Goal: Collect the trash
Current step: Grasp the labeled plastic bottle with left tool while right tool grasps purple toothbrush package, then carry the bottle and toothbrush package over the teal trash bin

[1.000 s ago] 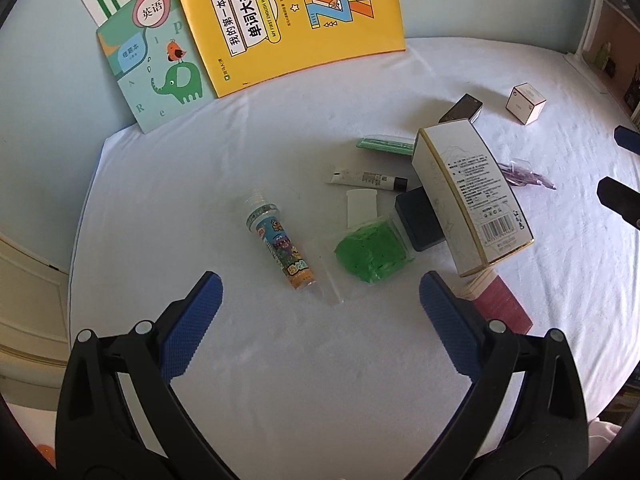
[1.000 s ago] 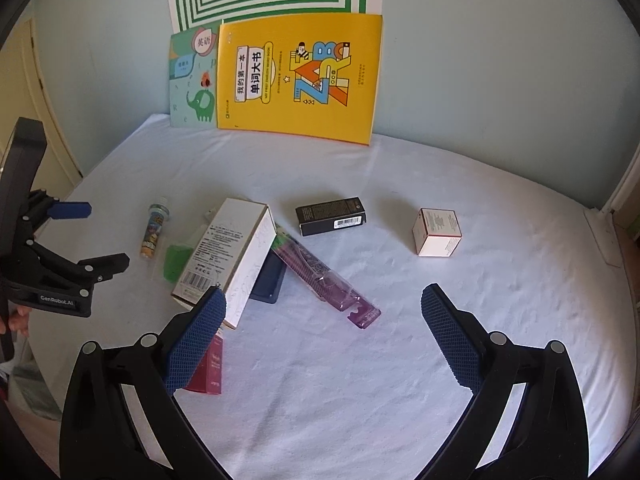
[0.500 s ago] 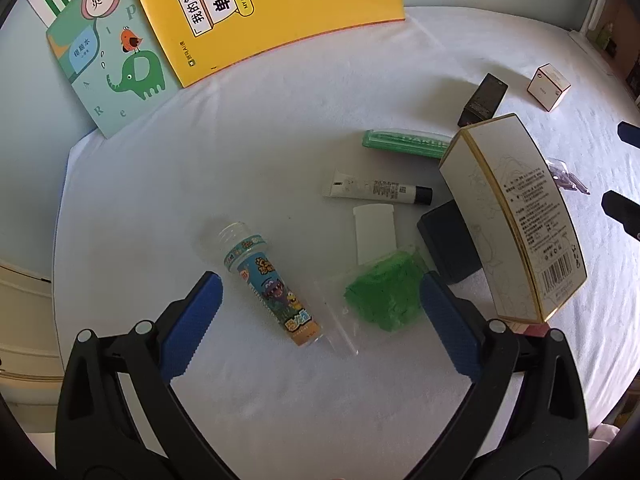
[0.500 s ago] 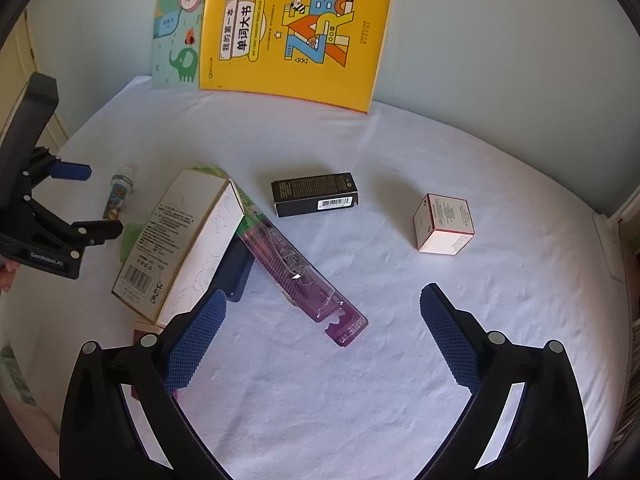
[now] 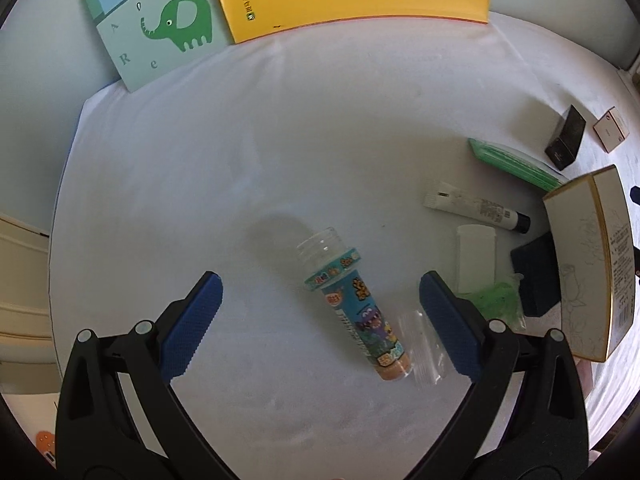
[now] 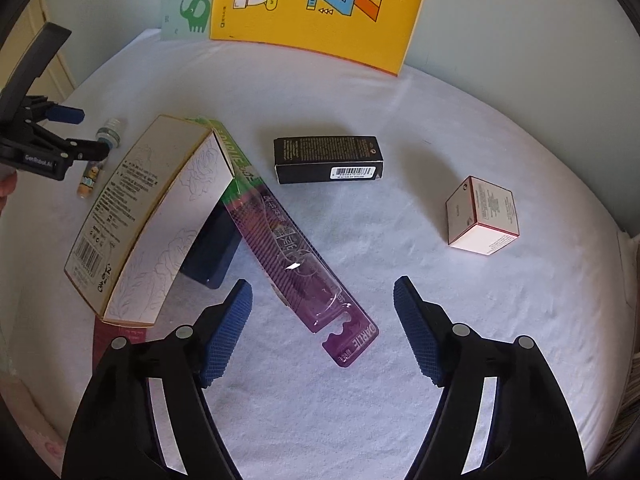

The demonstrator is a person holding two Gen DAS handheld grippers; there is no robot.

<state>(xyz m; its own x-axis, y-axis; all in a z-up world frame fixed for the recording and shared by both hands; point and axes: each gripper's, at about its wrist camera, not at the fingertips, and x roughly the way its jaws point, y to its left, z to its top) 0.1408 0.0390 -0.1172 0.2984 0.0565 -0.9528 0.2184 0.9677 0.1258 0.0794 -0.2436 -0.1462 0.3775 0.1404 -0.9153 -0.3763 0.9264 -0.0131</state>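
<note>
Trash everywhere: left hand-held gripper (image 5: pixel 318 322) spread wide, straddling the cartoon tube (image 5: pixel 354 312); right hand-held gripper (image 6: pixel 322 330), jaws just narrowing yet apart, brackets the purple toothbrush pack (image 6: pixel 296 256) for pickup

— What's behind everything?

— A pale blue-green wall (image 6: pixel 520 40), plain, with two children's books propped against it: a yellow book (image 6: pixel 320 8) and a teal elephant book (image 5: pixel 152 24).

— And underneath?

— A surface under a wrinkled white cloth (image 5: pixel 280 140). Cream panelled furniture (image 5: pixel 20 280) stands at its left edge.

— Light?

— Soft daylight, gentle shadows.
</note>
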